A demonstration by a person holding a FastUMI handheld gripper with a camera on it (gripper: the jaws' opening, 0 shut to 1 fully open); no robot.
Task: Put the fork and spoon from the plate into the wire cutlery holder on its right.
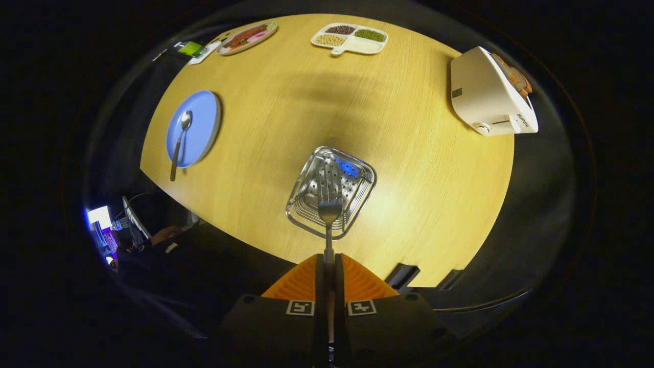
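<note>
Spreading across most of the gripper view is the round wooden table (409,168), seen from high above. On its far right side stands a white toaster (490,97) with bread in its slots; at the far edge sit a divided white tray (357,46) of beans and grains and an oval plate of food (247,37) with a small green-screened device (191,49) beside it. None of these lies near the working path.

To the left rests the blue plate (202,120) with the spoon (180,143) lying across it, bowl toward the far side and handle running off the near rim. Well to the right of the plate, just ahead of the fingers, is the wire cutlery holder (332,191), a square metal basket with a perforated floor.

The gripper (329,266) is clenched on the fork (329,204): both fingers press on its handle, and the tines point forward, directly over the holder's opening.

By my reading, the fork half of the job is in hand and the spoon has yet to be fetched. The next move calls for lowering the tines into the basket, then letting go once they are inside the wire rim. The likely snag is the rim itself catching the tines, or the light holder tipping if the fork lands against one wall.
</note>
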